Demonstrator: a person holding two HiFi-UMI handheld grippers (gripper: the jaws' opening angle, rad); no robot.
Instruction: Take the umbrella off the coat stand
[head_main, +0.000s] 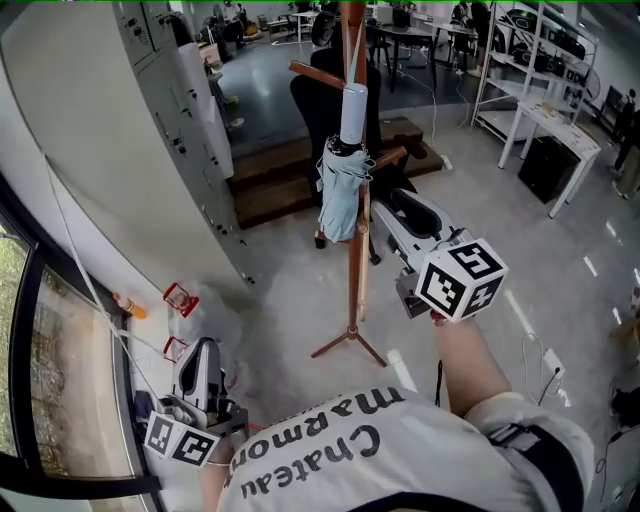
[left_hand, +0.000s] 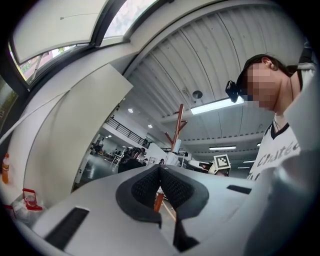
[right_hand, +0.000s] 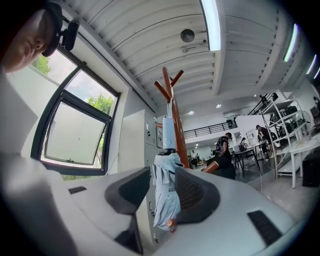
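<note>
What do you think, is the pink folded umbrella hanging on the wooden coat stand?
Not quite. The folded umbrella hanging on the wooden coat stand is light blue, not pink. The head view shows this, and so does the right gripper view.

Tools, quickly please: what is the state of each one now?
Left tool: closed, holding nothing.
Right tool: open, with the umbrella between its jaws, not gripped.
</note>
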